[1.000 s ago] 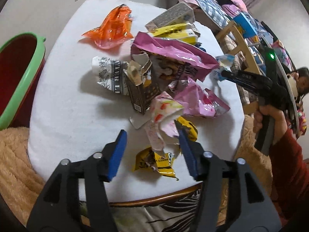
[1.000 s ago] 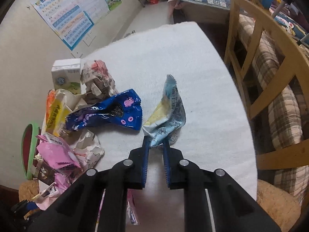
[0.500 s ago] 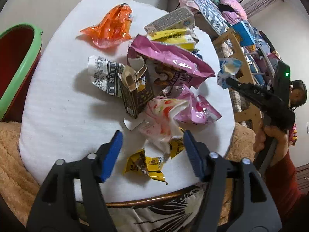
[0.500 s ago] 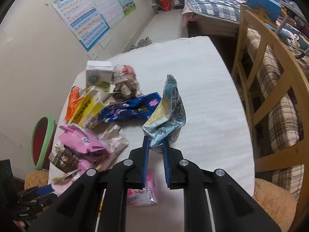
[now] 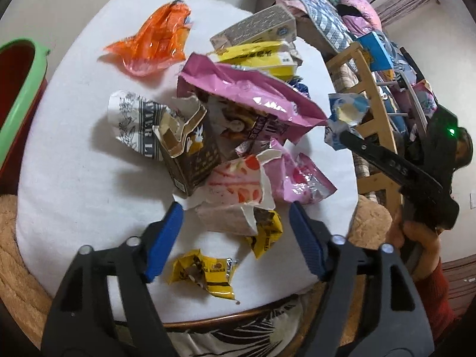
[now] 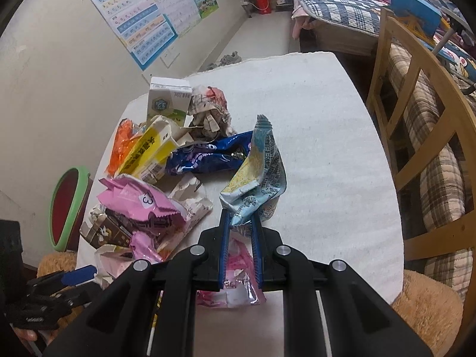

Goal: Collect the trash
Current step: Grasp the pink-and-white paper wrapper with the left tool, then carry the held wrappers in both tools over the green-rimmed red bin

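While your right gripper (image 6: 240,232) pinches the crinkled pale-blue foil wrapper (image 6: 256,175) in nearly closed jaws, lifted above the white ribbed surface (image 6: 321,136), your left gripper (image 5: 235,232) is closing its half-wide jaws around the torn pink strawberry paper carton (image 5: 235,190), not yet pressing it. That carton lies beside the glossy pink foil bag (image 5: 247,95), among crumpled wrappers.

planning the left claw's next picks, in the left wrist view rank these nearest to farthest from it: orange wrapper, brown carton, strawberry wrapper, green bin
1. strawberry wrapper, just ahead of the left claw, whose jaws are closing
2. brown carton, behind it, slightly left
3. orange wrapper, far left of the table
4. green bin, off the table's left edge; too close to call against the orange wrapper
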`<state>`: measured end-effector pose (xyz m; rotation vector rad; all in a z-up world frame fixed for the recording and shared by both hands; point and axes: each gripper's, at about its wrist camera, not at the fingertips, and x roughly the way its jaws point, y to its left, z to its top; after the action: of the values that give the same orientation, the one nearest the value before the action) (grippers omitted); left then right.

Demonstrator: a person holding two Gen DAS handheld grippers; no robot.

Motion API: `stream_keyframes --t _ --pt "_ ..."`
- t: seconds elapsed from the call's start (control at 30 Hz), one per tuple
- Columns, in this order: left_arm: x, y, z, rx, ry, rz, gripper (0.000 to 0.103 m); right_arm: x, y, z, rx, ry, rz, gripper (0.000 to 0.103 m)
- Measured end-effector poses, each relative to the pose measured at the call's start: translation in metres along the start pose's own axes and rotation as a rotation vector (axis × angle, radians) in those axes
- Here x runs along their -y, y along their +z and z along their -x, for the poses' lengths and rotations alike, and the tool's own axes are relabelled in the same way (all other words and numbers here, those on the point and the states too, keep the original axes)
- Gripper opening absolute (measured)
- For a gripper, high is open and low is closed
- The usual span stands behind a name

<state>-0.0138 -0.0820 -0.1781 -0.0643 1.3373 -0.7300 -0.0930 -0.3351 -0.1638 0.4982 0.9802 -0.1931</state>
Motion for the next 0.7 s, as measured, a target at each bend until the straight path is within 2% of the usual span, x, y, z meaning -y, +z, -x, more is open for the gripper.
stream_keyframes --t 0.03,0.1,0.13,0.33,0.5,0.7 --pt "-0.001 0.0 -0.001 -0.009 -0.001 0.005 0.038 -0.001 -0.001 0.001 0.002 -0.001 0.004 0.014" --pt "-0.004 -0.001 -0.003 -0.025 -0.023 0.014 0.026 -0.003 -0.002 0.003 0.004 -0.001 0.012 0.014" --pt "-0.004 -0.002 -0.001 -0.023 -0.03 0.016 0.016 -0.004 -0.003 0.003 0.003 0.0 0.014 0.014" --pt "0.0 -0.007 0.019 0.032 0.014 -0.046 0.007 -0.013 -0.004 0.01 0.013 0.025 0.031 0.014" --pt "-0.01 -0.012 0.049 0.111 0.011 -0.028 0.006 -0.031 -0.003 0.021 0.034 0.051 0.073 0.014" --pt "-0.031 -0.008 0.091 0.233 0.041 0.022 0.006 -0.061 0.002 0.032 0.063 0.071 0.15 0.014"
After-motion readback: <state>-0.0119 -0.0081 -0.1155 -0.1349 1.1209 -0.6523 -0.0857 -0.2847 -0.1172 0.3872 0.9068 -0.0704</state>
